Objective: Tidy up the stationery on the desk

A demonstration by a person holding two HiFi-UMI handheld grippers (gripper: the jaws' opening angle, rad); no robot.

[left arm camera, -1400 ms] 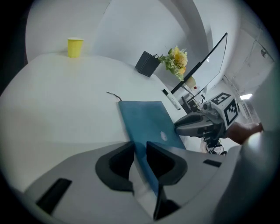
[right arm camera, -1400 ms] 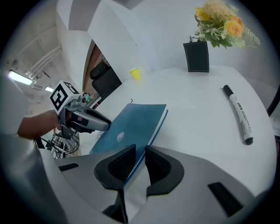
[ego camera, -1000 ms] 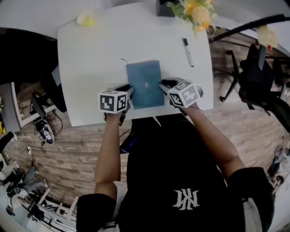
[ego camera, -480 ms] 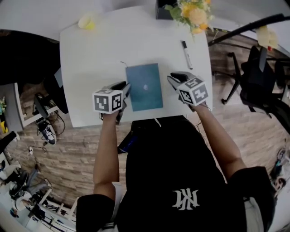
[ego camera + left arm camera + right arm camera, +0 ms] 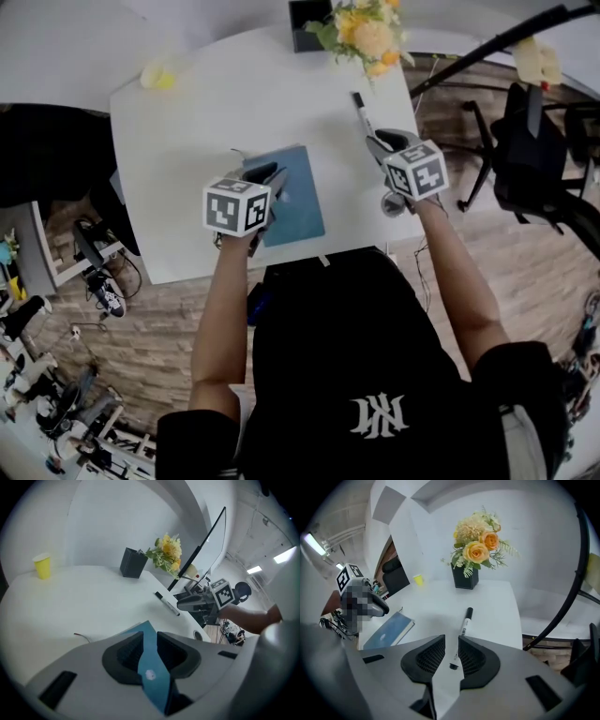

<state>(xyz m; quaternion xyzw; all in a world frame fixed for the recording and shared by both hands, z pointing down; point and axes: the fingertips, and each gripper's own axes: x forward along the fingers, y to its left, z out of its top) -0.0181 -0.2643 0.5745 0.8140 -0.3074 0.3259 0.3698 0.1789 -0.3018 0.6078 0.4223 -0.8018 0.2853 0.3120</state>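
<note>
Two grippers hang over the white desk [image 5: 187, 169], one in each of the person's hands, both tipped steeply downward.

The left gripper [image 5: 147, 638] has its fingers [image 5: 125, 654] released, with a narrow gap between them and nothing pinched. Through that gap I see the blue cover of the notebook [image 5: 302, 206], which lies flat on the desk directly beneath those fingers. Its small pale mark shows down near their roots. One corner of the notebook pokes out just past the fingertips, and a thin thread [image 5: 82, 637] lies on the desk a little to their left.

The right gripper [image 5: 451, 641] is well off to the right of the left one. Its fingers [image 5: 429, 658] are released too, and they grasp nothing. The marker [image 5: 464, 628] lies on the desk straight ahead of them, in line with the gap. Its black cap is at the far end and its near end shows between the fingertips, though the pads stand clear of it on both sides. The notebook sits on the desk to the left of these fingers.

Farther ahead of the right fingers, at the desk's back edge, stands a bunch of yellow and orange flowers [image 5: 478, 545] in a dark box [image 5: 132, 563]. A yellow cup [image 5: 42, 566] stands far ahead and to the left of the left fingers, near the back of the desk.
</note>
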